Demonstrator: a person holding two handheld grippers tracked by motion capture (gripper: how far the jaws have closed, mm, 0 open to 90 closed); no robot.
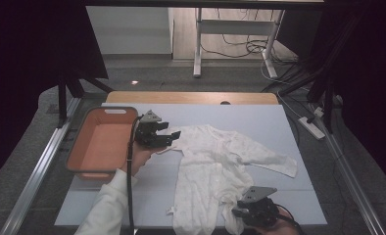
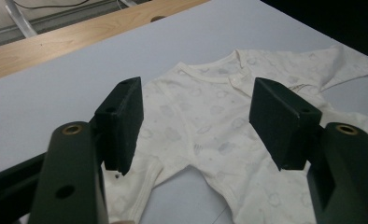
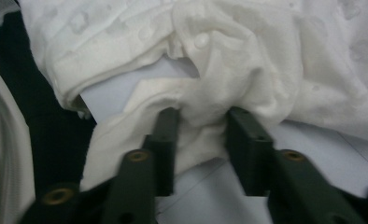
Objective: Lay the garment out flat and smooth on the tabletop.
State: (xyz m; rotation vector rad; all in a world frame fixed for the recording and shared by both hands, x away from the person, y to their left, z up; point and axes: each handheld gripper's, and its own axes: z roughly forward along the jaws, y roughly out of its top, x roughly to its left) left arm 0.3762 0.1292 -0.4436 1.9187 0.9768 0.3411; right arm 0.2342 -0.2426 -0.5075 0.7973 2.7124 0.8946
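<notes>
Two grippers seen: right gripper (image 3: pixel 198 128) pinched on baby suit (image 1: pixel 215 161) leg bunch; left gripper (image 2: pixel 196 123) spread, empty. Thin grip could slip; suit dragged off table (image 1: pixel 279 127) edge.

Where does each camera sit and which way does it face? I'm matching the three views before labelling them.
High view: above the person's side of the table, looking forward and down on the baby suit and orange basin; a sleeve and both grippers show.
Left gripper view: rides the left gripper, looking past open jaws at the suit's chest.
Right gripper view: rides the right gripper, close on a bunched suit leg between its jaws.
All three share the suit.
</notes>
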